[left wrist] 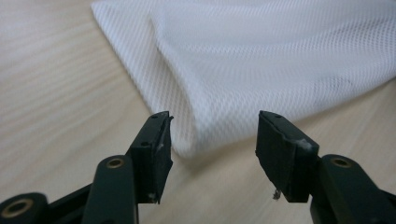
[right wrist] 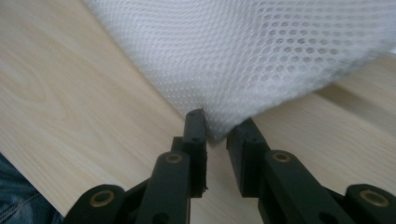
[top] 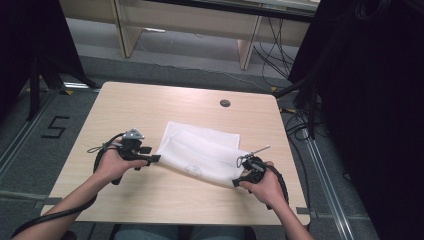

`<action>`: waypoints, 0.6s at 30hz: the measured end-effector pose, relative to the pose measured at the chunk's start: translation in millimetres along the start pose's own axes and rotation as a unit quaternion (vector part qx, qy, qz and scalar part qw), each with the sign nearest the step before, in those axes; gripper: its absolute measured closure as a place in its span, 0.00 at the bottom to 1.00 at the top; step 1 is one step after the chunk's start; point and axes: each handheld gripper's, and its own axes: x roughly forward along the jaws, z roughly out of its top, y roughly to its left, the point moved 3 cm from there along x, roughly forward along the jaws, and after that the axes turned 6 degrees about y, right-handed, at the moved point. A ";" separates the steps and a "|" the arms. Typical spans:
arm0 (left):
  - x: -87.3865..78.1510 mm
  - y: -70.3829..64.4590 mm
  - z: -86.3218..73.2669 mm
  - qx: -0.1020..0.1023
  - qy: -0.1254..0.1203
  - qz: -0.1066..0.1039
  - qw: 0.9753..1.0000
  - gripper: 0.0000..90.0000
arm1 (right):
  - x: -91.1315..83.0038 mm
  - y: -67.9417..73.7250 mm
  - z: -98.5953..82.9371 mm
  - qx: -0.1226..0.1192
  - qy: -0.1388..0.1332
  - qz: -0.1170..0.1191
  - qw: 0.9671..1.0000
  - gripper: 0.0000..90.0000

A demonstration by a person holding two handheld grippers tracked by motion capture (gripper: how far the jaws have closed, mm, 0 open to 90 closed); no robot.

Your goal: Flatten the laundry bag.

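1. While your forearms come in from the near edge of the desk [top: 150, 200], each of your hands holds a set of tongs against the white mesh cloth [top: 200, 150] lying across the desk's middle.
2. Your left hand [top: 114, 164] wraps the left tongs [top: 152, 159] from behind, wrist roughly level, with the black tips pointing right toward the cloth's left edge. A grey three-cornered plate [top: 133, 134] sits on top and a black cable [top: 100, 155] loops back beside your wrist.
3. Seen in the left gripper view, the left tongs [left wrist: 212, 135] stand spread wide, one jaw on either side of a folded corner of the cloth [left wrist: 261, 60]. That corner lies between the jaws and close to them, but neither pad visibly touches it.
4. Your right hand [top: 265, 186] grips the right tongs [top: 236, 182] at the cloth's near right corner, forearm angled in from the lower right and the tips pointing left and slightly toward you.
5. Seen in the right gripper view, the right tongs [right wrist: 215, 133] are drawn close on a point of the cloth [right wrist: 243, 51], pinching the mesh corner between the two pads, and the fabric rises away from them.
6. You have the cloth resting flat and loosely folded on the pale wood, its far layer reaching toward the desk's round cable hole [top: 225, 103], which is well apart from it.
7. Blue denim [right wrist: 18, 196] shows at the lower left of the right gripper view, below the desk edge.
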 end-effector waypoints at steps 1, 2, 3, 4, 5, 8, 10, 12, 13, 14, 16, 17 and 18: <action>2.4 -2.1 4.6 -0.006 -0.009 -0.004 1.000 0.49 | -3.2 -2.9 -0.9 0.015 -0.008 0.003 1.000 0.83; 3.1 -2.4 7.0 -0.004 -0.007 -0.005 1.000 0.49 | -5.9 -7.3 -0.9 0.024 -0.018 0.001 1.000 0.81; 6.2 -2.5 12.2 0.001 0.000 -0.003 1.000 0.49 | -11.7 -13.0 -0.4 0.051 -0.033 -0.001 0.998 0.78; 6.2 -2.5 12.2 0.001 0.000 -0.003 1.000 0.49 | -11.7 -13.0 -0.4 0.051 -0.033 -0.001 0.998 0.78; 8.4 -1.5 13.9 0.000 0.003 0.001 1.000 0.49 | -15.7 -14.0 -0.1 0.074 -0.041 0.005 0.996 0.77; 15.1 4.0 15.2 -0.013 0.011 0.014 1.000 0.54 | -23.1 -25.5 4.3 0.074 -0.074 -0.011 0.994 0.71; 18.9 6.0 13.3 -0.019 0.019 0.017 0.999 0.57 | -23.8 -33.8 8.4 0.080 -0.088 -0.020 0.993 0.66; 22.3 5.0 10.9 -0.023 0.023 0.010 0.999 0.58 | -22.6 -36.0 10.9 0.091 -0.097 -0.026 0.991 0.66; 23.7 3.9 9.7 -0.021 0.029 0.003 0.999 0.59 | -21.6 -40.3 13.3 0.118 -0.086 -0.029 0.989 0.64; 24.0 3.9 9.6 -0.017 0.030 0.001 0.999 0.60 | -19.6 -43.7 14.5 0.111 -0.083 -0.025 0.990 0.63; 24.1 4.2 9.3 -0.013 0.037 -0.004 0.999 0.65 | -14.2 -47.4 18.9 0.123 -0.086 -0.020 0.988 0.61; 24.1 4.2 9.3 -0.013 0.037 -0.004 0.999 0.67 | -14.2 -47.4 18.9 0.123 -0.086 -0.020 0.988 0.61; 24.4 5.0 9.0 -0.012 0.039 -0.008 0.999 0.67 | -11.2 -46.9 20.9 0.141 -0.086 -0.009 0.986 0.61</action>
